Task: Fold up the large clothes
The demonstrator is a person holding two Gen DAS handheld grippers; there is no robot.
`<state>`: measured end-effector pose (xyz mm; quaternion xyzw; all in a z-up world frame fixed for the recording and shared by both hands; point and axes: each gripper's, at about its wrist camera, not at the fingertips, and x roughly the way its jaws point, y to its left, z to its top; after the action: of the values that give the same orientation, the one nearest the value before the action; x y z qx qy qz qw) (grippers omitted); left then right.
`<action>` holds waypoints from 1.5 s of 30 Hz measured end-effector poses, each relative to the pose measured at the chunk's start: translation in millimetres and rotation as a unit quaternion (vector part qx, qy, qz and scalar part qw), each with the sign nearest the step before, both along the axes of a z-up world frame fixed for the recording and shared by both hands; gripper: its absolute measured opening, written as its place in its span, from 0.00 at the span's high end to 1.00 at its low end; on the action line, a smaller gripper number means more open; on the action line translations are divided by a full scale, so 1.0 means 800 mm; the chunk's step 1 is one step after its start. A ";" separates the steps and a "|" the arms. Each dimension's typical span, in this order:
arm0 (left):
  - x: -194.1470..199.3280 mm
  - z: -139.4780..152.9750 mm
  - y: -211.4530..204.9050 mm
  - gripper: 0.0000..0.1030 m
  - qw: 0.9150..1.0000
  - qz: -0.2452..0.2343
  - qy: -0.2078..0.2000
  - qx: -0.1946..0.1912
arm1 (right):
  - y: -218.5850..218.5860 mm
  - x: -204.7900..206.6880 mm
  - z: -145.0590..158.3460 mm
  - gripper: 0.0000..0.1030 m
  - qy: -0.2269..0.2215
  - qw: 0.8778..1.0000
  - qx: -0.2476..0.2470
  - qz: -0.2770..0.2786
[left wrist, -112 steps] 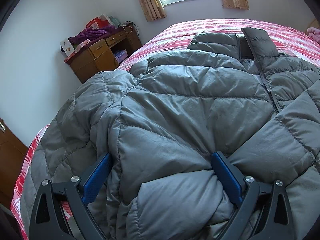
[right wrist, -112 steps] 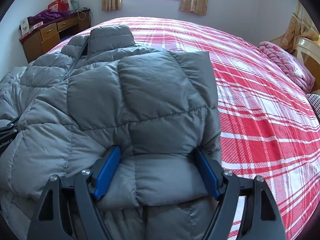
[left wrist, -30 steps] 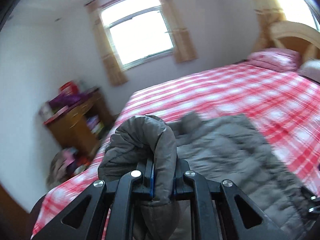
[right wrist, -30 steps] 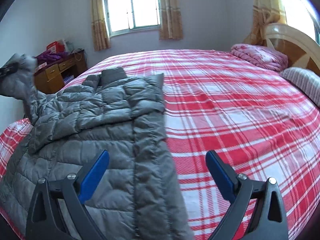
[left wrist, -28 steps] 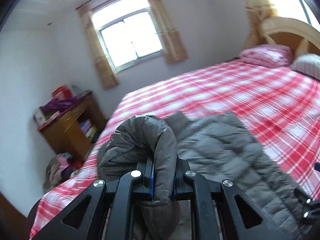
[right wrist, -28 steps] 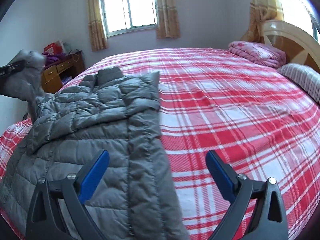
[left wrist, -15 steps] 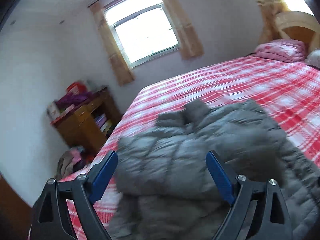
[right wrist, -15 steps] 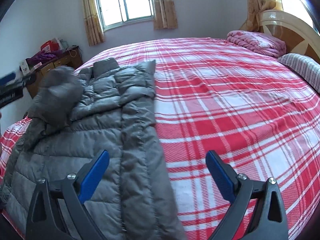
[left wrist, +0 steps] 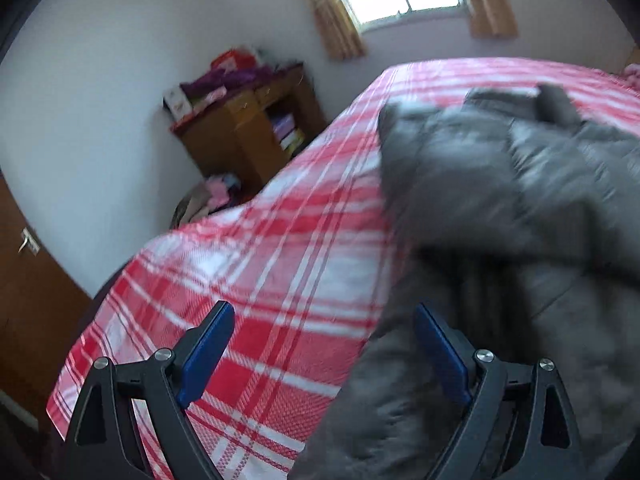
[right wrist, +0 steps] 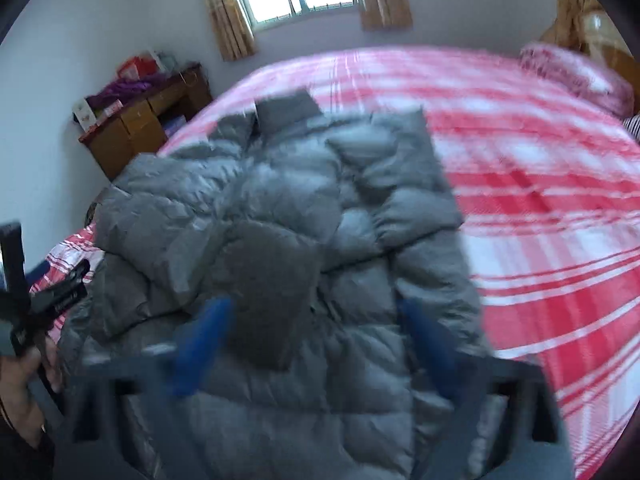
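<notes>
Right then, both grippers were empty. The left gripper (left wrist: 320,352) hung with its blue-padded fingers (left wrist: 204,350) spread wide, one over bare bedspread and the other at the near edge of the grey puffer jacket (right wrist: 304,248), gripping nothing. The right gripper (right wrist: 316,340) was blurred by motion, yet its fingers (right wrist: 200,344) plainly stood apart too, hovering over the jacket's lower half with no fabric between them.

The jacket itself lay on the red-and-white plaid bed (right wrist: 560,200), toward the side nearest the wooden desk (right wrist: 136,128), collar pointing at the window. One sleeve (right wrist: 248,248) lay folded inward across the chest, its rounded cuff end resting near the middle of the body, and the opposite edge was also turned in as a long straight panel. That narrowed shape looked deliberate, a tidy column ready to be doubled over, though that was a judgement only.

Quilted channels gave the shell a pillowy, ribbed surface with a faint sheen, and such stuffing would likely spring back and resist a crease. By contrast, the bedspread was flat woven check, smooth under the garment.
</notes>
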<state>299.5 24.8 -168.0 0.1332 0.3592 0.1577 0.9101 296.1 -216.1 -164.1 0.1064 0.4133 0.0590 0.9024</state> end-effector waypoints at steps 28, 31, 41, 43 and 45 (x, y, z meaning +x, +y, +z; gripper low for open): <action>0.032 0.154 -0.053 0.12 0.988 -0.077 -0.052 -0.123 | -0.032 -0.042 0.087 0.45 -0.106 0.990 -0.016 -0.092; 0.062 0.140 -0.099 0.11 0.985 -0.098 -0.034 -0.138 | -0.004 -0.006 0.087 0.45 -0.105 0.991 -0.015 -0.076; 0.122 0.000 -0.110 0.09 0.991 -0.097 0.041 -0.088 | 0.026 0.066 0.006 0.45 -0.049 0.997 -0.026 -0.052; 0.119 -0.008 -0.100 0.05 0.989 -0.094 0.034 -0.110 | 0.024 0.069 -0.010 0.45 -0.047 0.997 -0.026 -0.050; 0.121 -0.011 -0.098 0.05 0.988 -0.091 0.038 -0.115 | 0.029 0.068 -0.021 0.45 -0.056 0.997 -0.037 -0.044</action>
<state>396.1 -53.7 -176.7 0.0653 0.3958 0.0263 0.9156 350.2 -192.9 -180.7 0.0872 0.3588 0.0094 0.9293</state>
